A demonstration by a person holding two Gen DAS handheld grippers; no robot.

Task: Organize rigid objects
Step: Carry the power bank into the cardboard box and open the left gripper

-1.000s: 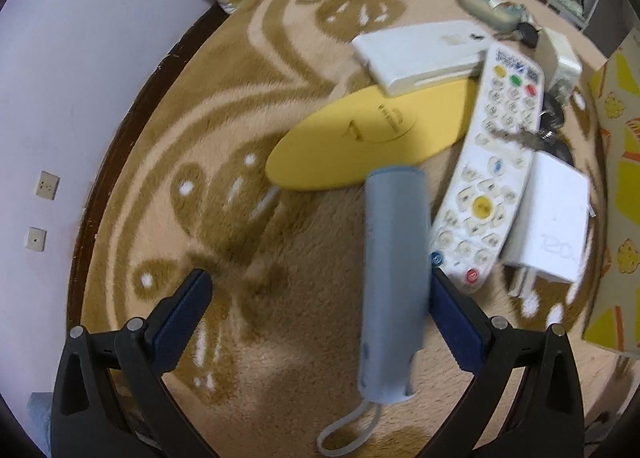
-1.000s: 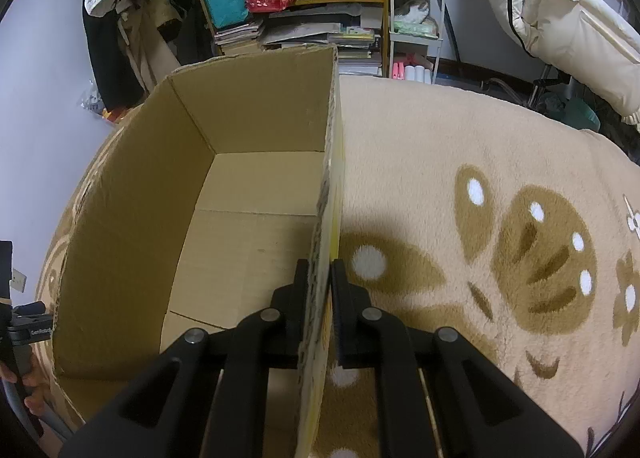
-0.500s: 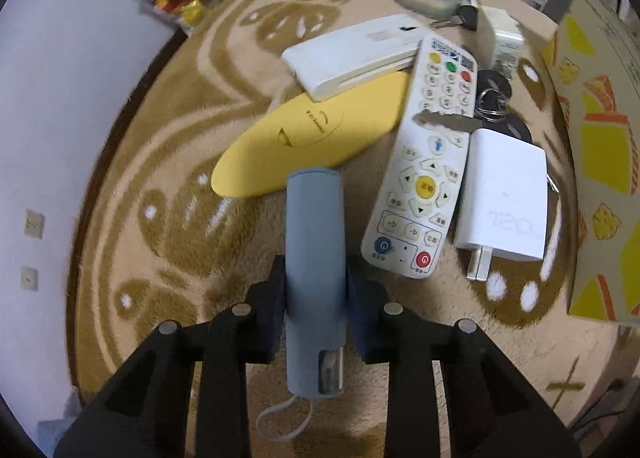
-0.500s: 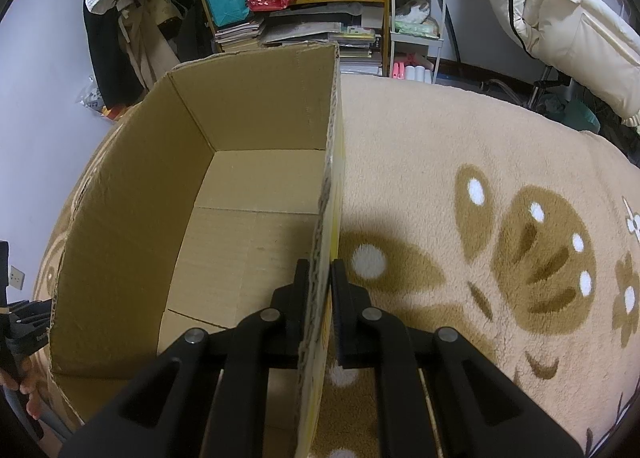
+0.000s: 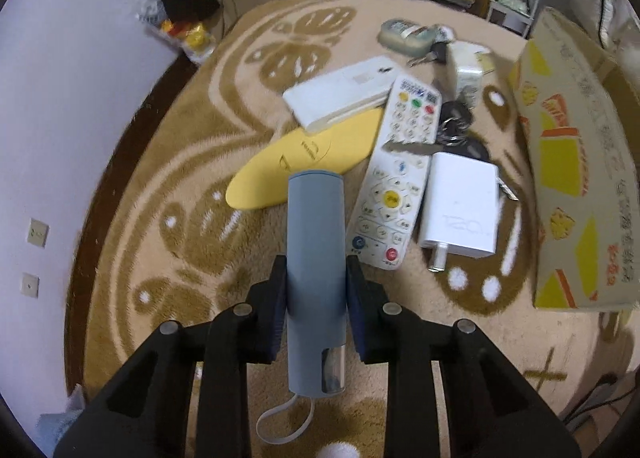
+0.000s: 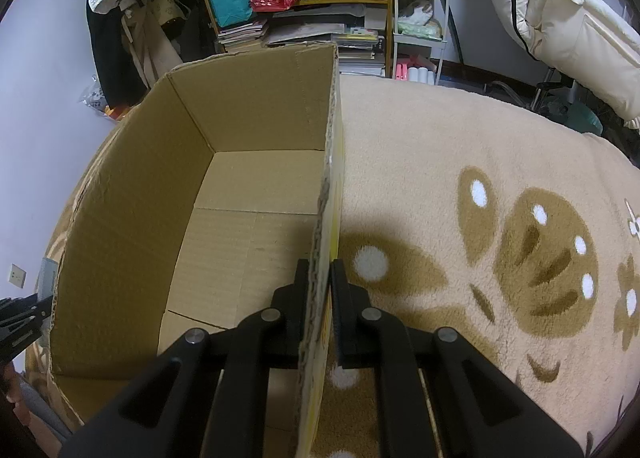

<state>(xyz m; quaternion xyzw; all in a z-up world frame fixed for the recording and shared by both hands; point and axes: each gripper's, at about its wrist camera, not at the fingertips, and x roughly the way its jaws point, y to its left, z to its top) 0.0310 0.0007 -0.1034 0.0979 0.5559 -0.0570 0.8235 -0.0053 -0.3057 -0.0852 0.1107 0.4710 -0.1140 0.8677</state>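
cardboard box (image 6: 132, 242) stands empty, its wall clamped by the right tool (image 6: 320, 278). left tool (image 5: 316, 282) has closed on the grey-blue cylinder (image 5: 316, 258), raised off the rug (image 5: 168, 162). remote (image 5: 396, 174), charger (image 5: 460, 206) and yellow case (image 5: 304, 162) remain unsorted.

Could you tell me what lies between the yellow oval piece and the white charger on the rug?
The white remote control lies between the yellow oval piece and the white charger, as the left wrist view shows.
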